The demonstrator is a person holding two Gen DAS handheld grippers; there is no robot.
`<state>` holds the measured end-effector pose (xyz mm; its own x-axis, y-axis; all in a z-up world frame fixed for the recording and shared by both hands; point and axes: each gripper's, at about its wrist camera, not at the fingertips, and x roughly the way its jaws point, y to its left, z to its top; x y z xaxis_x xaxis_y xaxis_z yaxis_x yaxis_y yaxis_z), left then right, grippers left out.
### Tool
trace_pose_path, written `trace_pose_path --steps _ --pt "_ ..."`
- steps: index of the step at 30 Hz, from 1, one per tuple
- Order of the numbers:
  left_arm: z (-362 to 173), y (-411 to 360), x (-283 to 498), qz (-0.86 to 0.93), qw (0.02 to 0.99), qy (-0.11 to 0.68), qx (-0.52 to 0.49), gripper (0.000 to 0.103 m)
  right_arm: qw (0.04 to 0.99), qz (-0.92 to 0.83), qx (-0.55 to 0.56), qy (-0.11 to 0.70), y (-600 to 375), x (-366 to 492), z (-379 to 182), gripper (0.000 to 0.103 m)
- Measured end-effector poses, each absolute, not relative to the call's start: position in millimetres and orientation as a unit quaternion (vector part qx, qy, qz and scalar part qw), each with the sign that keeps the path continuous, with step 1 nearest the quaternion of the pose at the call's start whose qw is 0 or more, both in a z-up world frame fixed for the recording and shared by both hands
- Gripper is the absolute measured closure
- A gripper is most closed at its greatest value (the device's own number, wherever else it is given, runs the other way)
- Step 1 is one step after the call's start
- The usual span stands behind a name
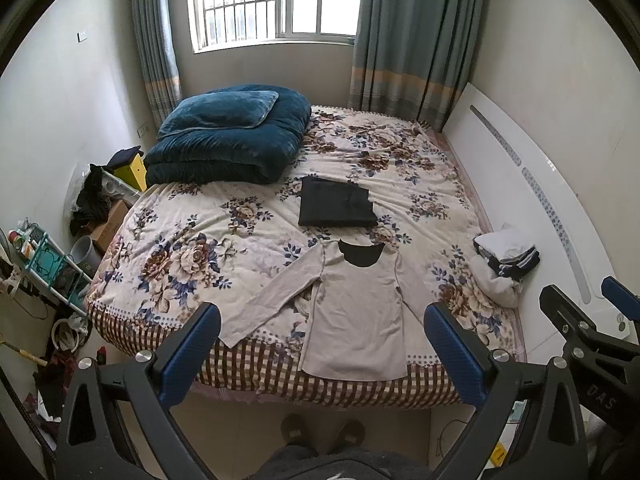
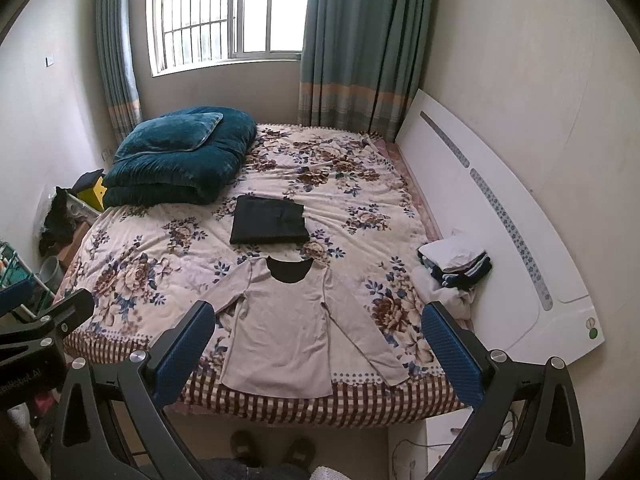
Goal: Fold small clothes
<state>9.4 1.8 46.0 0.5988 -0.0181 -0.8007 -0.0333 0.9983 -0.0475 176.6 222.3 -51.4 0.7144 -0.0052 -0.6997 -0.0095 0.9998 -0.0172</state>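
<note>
Where the floral bedspread (image 1: 192, 240) gives way to its checked border, a beige long-sleeved top (image 1: 352, 320) lies flat near the foot edge of the bed, black collar (image 1: 362, 254) pointing toward the window (image 1: 276, 0) and both sleeves spread outward; its hem hangs slightly over the edge. No print or label can be read on the garment. Just beyond the collar sits a dark folded garment (image 1: 336, 204), apart from the top. Toward the white headboard (image 1: 532, 200) a small pile of folded clothes (image 1: 506, 256), white and navy, rests on a rumpled white piece.

Both tools hover above the foot of the bed, touching nothing. The left gripper (image 1: 322, 354) has its blue-padded fingers (image 1: 192, 354) spread wide apart, framing the top. The right gripper (image 2: 320, 354) is equally wide open; on its body, seen from the left wrist camera, the letters "DAS" show. A partial word ending in "Robot.AI" shows on the left tool's body, seen from the right wrist camera.

A folded teal quilt (image 1: 232, 140) with a matching pillow (image 1: 218, 110) on it fills the far left corner. Blue-grey curtains (image 1: 416, 40) flank the window. Beside the bed stand a cardboard box (image 1: 110, 222), a grey bin (image 1: 84, 254) and a cluttered rack (image 1: 44, 264). Slippers (image 1: 320, 432) show on the floor below.
</note>
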Motion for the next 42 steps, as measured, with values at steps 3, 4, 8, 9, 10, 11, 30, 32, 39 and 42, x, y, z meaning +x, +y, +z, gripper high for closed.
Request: trace_pose_path --steps 3,4,8,9,10,11,30,32,39,42 --pt "47 1 10 0.005 0.894 0.448 -0.028 0.000 0.926 0.001 -0.011 0.377 224 175 -52 0.000" --pt "45 2 8 0.004 0.894 0.447 -0.029 0.000 0.926 0.001 -0.010 0.377 225 177 -49 0.000" --pt "48 5 17 0.010 0.893 0.449 -0.028 0.000 0.926 0.001 -0.007 0.378 227 176 -52 0.000" --pt "48 6 21 0.014 0.895 0.444 -0.027 0.000 0.925 0.001 -0.006 0.379 228 179 -52 0.000" --pt "46 7 28 0.021 0.901 0.432 -0.024 0.000 0.924 0.000 -0.002 0.382 228 184 -52 0.000" --pt "45 8 32 0.026 0.905 0.425 -0.023 0.000 0.923 -0.001 0.003 0.384 228 187 -55 0.000" --pt "-301 -11 200 0.042 0.846 0.527 0.067 0.000 0.754 -0.257 0.226 0.561 36 308 -454 0.000" --pt "-343 -17 214 0.045 0.827 0.556 0.072 0.000 0.731 -0.277 0.252 0.570 13 311 -505 0.000" --pt "-445 -46 253 0.058 0.790 0.599 0.112 0.000 0.625 -0.328 0.387 0.593 -70 310 -683 0.005" --pt "-483 -52 269 0.066 0.773 0.622 0.107 0.000 0.590 -0.352 0.431 0.585 -88 306 -726 0.007"
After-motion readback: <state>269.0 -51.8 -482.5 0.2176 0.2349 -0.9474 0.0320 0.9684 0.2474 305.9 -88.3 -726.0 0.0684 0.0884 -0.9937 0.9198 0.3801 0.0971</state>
